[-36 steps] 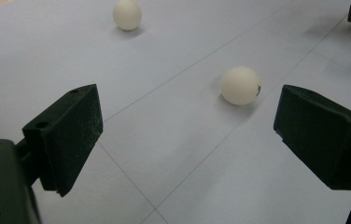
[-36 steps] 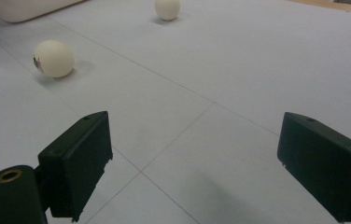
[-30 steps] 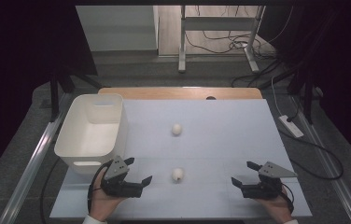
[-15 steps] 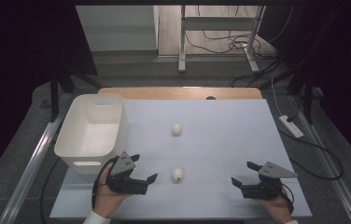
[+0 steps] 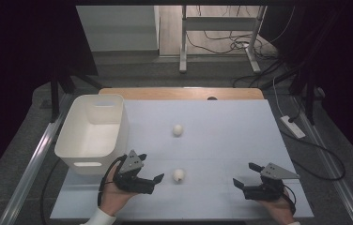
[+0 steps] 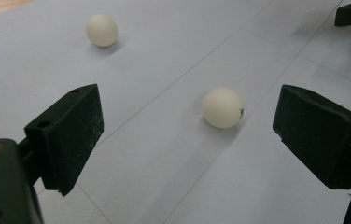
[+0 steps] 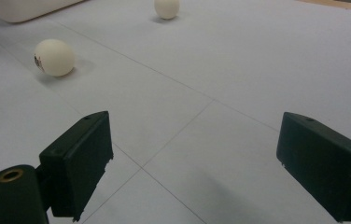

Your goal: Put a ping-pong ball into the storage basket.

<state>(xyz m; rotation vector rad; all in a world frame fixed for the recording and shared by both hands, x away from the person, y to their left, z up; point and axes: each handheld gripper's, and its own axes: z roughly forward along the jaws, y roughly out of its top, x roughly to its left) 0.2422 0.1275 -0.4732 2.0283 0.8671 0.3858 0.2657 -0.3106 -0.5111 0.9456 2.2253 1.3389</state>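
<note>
A: Your left gripper (image 5: 152, 172) has slid toward the near ball (image 5: 179, 175) since a second ago. Its fingers (image 6: 66, 135) are spread wide, the ball just ahead between them, untouched.

B: And your right gripper (image 5: 246, 176)?

A: It hasn't moved; its fingers gape over bare desk (image 5: 221, 140). Farther off, the second ball (image 5: 178, 130) and the bin (image 5: 95, 133) lie as before.
</note>
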